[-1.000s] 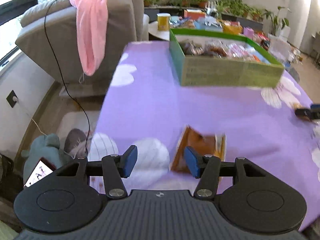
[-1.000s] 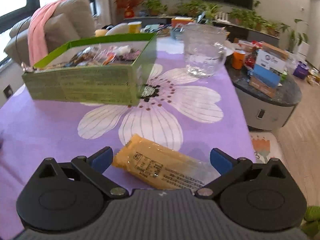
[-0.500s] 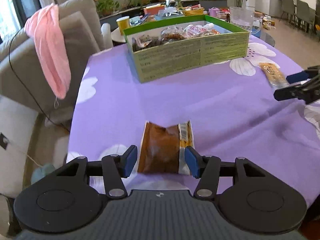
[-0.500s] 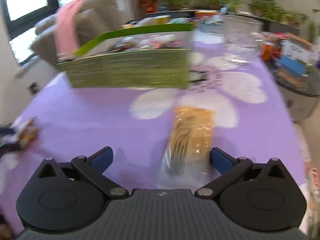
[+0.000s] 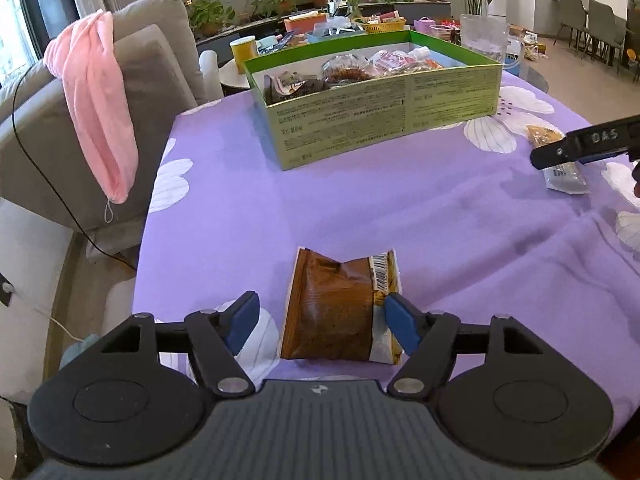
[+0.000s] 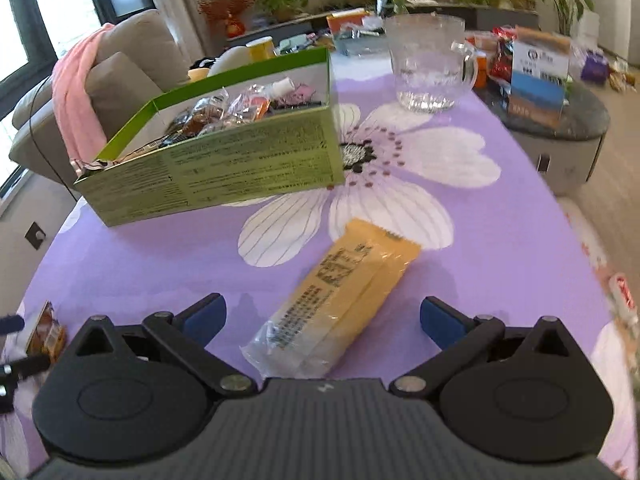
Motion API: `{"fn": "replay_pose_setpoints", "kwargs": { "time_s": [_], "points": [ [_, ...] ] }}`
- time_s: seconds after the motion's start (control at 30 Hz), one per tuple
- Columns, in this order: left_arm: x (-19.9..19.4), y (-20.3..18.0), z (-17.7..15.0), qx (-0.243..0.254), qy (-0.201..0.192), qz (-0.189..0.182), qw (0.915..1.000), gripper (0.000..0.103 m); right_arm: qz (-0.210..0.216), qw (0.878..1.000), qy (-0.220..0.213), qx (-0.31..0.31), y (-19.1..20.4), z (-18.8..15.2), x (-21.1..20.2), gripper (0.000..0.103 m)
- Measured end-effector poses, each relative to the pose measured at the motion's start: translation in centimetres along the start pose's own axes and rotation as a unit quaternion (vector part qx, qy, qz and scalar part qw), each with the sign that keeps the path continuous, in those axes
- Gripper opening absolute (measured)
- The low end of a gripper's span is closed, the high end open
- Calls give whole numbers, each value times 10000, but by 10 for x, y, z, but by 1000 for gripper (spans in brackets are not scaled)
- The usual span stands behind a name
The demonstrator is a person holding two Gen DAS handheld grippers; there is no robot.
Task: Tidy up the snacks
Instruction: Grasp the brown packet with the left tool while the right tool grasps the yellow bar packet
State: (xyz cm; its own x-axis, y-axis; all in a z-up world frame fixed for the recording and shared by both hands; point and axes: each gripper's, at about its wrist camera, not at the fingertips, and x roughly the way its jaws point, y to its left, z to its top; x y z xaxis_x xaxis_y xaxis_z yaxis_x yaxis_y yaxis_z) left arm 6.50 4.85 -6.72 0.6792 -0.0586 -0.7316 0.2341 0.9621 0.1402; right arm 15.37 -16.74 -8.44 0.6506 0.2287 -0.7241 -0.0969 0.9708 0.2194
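The left tongs [image 5: 320, 318] have just spread wide around the brown snack packet [image 5: 340, 308], which lies on the purple table [image 5: 248, 216] near of the green box [image 5: 380, 120]; earlier the gap was narrower. A barcode shows on the packet; the box's print is unreadable. Right of the box, "DAS" marks the right tongs [image 6: 322, 318], wide around the yellow bar [image 6: 340, 300], now angled.
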Motion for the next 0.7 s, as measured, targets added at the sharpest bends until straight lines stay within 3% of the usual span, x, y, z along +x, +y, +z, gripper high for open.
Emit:
{"fn": "replay_pose_setpoints", "kwargs": {
  "time_s": [0.2, 0.33, 0.7],
  "points": [
    [-2, 1, 3, -103, -152, -57, 9998, 68, -268, 9987, 5, -424, 21, -3, 5, 103],
    [-2, 3, 4, -142, -176, -343, 9992, 68, -334, 9981, -34, -518, 20, -5, 7, 103],
    [6, 2, -2, -95, -88, -361, 9993, 70, -521, 9969, -43, -584, 25, -5, 10, 103]
  ]
}}
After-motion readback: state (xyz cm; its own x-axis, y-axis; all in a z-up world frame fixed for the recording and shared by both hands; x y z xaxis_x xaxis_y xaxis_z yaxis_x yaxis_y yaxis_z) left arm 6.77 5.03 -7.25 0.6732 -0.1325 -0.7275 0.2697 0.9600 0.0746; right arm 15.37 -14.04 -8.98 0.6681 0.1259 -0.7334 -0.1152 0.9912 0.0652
